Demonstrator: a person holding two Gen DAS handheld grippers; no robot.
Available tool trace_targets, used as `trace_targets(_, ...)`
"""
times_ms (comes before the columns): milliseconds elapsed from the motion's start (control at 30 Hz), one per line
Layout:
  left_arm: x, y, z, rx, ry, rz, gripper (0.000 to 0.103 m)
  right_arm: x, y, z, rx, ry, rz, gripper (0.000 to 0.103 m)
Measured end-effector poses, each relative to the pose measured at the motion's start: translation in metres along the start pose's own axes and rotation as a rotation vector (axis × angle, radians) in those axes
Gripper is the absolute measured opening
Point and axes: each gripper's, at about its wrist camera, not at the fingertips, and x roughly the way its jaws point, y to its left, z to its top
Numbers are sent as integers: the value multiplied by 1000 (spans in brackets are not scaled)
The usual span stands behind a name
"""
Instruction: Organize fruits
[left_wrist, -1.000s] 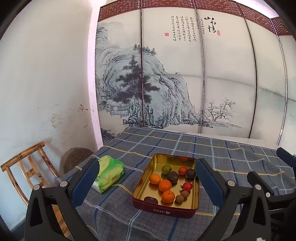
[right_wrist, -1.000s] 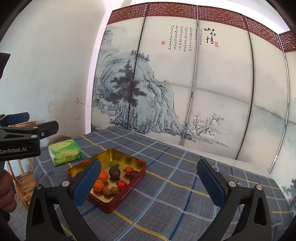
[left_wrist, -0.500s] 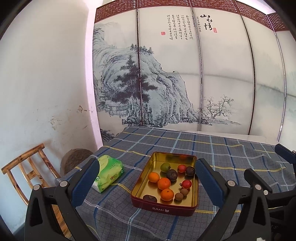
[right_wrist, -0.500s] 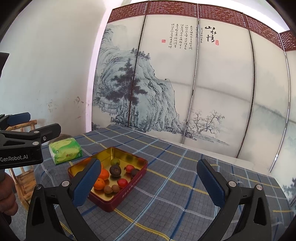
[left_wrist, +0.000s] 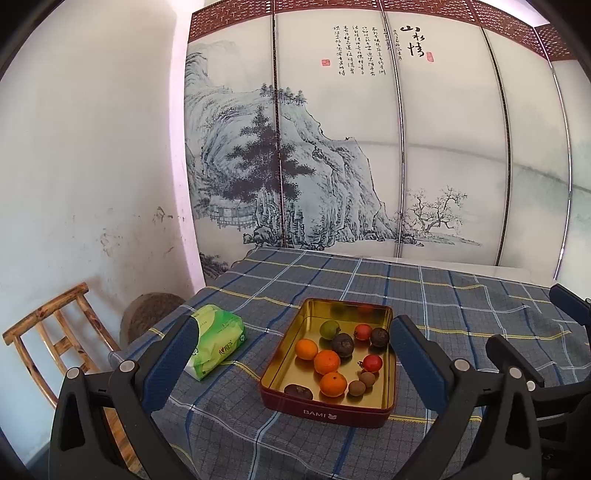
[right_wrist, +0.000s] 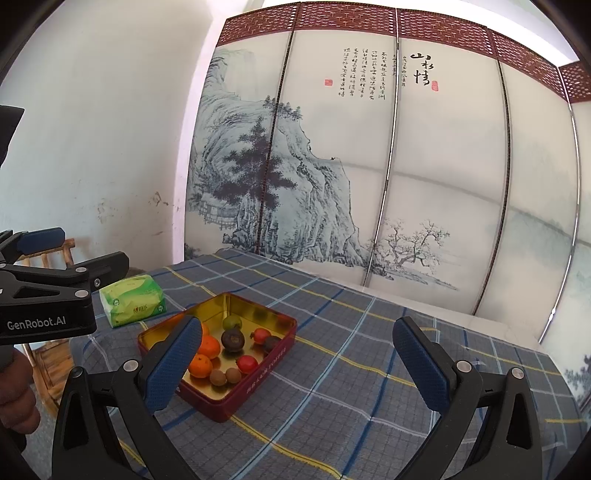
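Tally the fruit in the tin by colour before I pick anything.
All in the red tin:
Orange: 3
Red: 2
Green: 1
Dark purple-brown, round: 2
Small tan-brown, round: 2
Dark, flattish piece at the near left corner: 1
Total: 11
Both grippers are open and empty.

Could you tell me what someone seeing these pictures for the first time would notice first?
Probably the red tin with a gold inside, at the middle of the checked tablecloth, holding small orange, red, green and dark fruits. Behind the table a large ink landscape screen fills the wall. A green tissue pack lies left of the tin, and both open grippers, left gripper and right gripper, frame the scene.
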Motion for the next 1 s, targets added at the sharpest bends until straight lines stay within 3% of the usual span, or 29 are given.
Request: trace_targets(1000,0,1,-5,2,9,-1,103,5,9,-11,3,25,8,103)
